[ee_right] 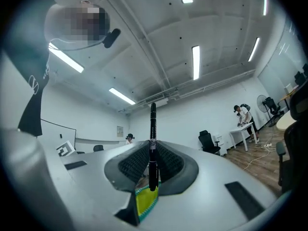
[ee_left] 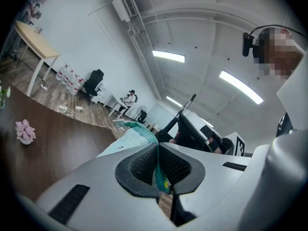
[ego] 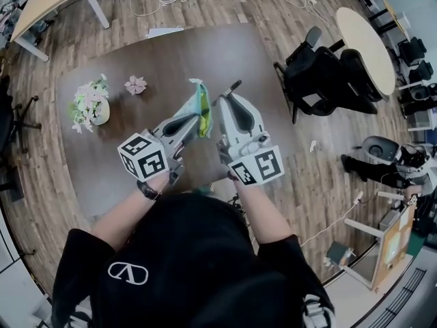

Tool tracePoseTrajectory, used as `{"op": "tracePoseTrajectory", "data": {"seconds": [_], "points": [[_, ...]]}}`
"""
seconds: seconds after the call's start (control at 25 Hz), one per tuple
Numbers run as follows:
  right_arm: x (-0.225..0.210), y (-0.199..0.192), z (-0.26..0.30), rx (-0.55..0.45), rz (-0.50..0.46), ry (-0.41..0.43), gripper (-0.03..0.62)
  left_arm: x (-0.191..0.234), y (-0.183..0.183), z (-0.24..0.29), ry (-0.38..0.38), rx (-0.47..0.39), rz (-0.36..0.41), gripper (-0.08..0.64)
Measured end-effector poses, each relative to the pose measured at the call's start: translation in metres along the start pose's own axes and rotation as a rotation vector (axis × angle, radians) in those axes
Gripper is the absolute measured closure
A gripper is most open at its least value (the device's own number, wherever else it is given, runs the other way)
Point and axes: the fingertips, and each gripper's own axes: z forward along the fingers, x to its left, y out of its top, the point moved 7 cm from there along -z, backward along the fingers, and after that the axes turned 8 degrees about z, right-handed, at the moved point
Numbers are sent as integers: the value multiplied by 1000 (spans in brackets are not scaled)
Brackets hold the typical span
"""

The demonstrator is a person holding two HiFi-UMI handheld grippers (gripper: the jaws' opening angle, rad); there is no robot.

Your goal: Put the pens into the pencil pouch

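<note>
Pinching of the pale green fabric pencil pouch edge is recorded at the fully closed left gripper. A slim black pen is clamped in the near-closed right gripper, just beside the pouch, above the dark brown wooden table.

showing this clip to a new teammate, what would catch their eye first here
The slim black pen, clamped between the jaws of the right gripper and poking out past them, stands out first. Beside it the left gripper pinches the edge of the pale teal fabric pencil pouch over the dark brown wooden table. A small vase of pale flowers stands at the table's left.
</note>
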Motion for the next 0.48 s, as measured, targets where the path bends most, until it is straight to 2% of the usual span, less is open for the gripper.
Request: {"op": "tracePoseTrajectory", "data": {"seconds": [0.28, 0.48], "points": [[13, -15, 10, 40, -1, 28, 549, -3, 4, -1, -9, -21, 1, 546], [11, -34, 11, 133, 55, 51, 548, -4, 10, -3, -23, -57, 6, 546]]}}
